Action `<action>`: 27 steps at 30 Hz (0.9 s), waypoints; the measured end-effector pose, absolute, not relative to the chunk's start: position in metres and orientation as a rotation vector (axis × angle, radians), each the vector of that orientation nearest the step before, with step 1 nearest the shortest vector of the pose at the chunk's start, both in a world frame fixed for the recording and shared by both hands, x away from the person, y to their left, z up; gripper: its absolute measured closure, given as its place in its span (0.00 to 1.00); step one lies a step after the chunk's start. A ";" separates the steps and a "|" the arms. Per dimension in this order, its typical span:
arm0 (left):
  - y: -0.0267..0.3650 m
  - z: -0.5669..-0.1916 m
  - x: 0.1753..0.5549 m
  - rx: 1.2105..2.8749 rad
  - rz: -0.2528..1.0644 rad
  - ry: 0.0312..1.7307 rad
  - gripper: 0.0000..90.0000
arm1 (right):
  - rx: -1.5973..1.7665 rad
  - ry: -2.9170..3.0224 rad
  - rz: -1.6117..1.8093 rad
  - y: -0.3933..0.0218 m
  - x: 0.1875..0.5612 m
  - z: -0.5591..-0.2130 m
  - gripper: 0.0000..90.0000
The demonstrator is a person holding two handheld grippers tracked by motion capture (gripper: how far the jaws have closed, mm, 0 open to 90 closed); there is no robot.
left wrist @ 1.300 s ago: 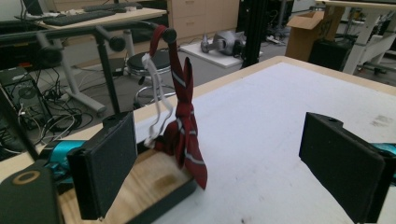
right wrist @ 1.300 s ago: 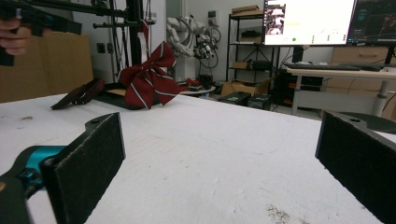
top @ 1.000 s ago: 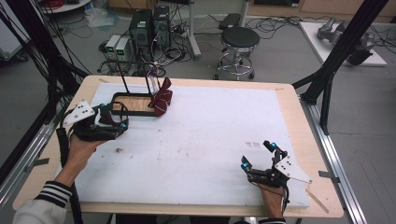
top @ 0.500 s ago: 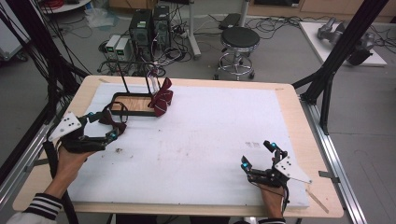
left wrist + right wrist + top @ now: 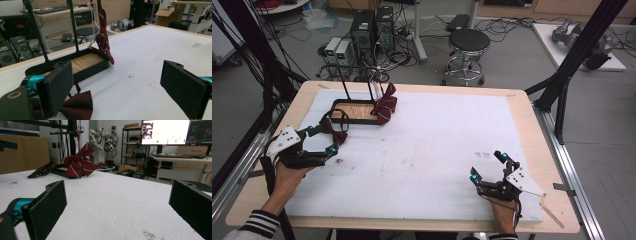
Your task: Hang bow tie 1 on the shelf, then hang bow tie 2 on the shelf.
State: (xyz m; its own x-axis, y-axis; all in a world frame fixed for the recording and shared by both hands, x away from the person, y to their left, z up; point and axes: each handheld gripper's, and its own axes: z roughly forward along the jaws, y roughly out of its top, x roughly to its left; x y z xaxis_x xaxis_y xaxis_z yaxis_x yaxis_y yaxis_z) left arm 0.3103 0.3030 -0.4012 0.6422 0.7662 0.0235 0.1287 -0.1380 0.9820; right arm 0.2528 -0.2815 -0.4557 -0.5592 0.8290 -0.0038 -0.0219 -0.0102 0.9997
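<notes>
High view: both grippers rest wide open on the white worktop [image 5: 422,150].
Left gripper [image 5: 323,142] has its jaws spread beside the dark red bow tie [image 5: 336,131], gripping nothing; right gripper [image 5: 489,167], jaws also spread, sits well apart. Left gripper view adds the bow tie [image 5: 75,106] lying under its left jaw, near the black stand [image 5: 85,63].

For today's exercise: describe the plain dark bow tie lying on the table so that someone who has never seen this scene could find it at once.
Start at the black stand with a wooden base at the far left of the white table. On the table just in front of it, beside the open left gripper, lies the plain bow tie. Unlike the striped bow tie hanging on the stand, it is plain dark maroon and lies flat.
</notes>
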 end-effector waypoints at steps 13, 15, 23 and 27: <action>0.302 -0.403 0.314 1.651 0.651 0.761 0.13 | 0.854 1.608 1.646 -0.282 0.253 -0.456 0.01; 0.302 -0.402 0.315 1.653 0.653 0.761 0.13 | 0.853 1.608 1.647 -0.282 0.253 -0.456 0.01; 0.305 -0.399 0.318 1.671 0.665 0.772 0.13 | 0.857 1.610 1.647 -0.282 0.253 -0.456 0.01; 0.307 -0.398 0.321 1.686 0.670 0.785 0.13 | 0.859 1.609 1.647 -0.282 0.253 -0.456 0.01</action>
State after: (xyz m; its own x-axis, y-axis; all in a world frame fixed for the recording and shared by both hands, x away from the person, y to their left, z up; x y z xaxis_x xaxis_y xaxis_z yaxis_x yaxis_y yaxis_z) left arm 0.3212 0.3068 -0.3980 0.6201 0.7836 0.0385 0.1608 -0.1750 0.9714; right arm 0.2532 -0.2820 -0.4558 -0.5584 0.8296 0.0020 -0.0173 -0.0140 0.9998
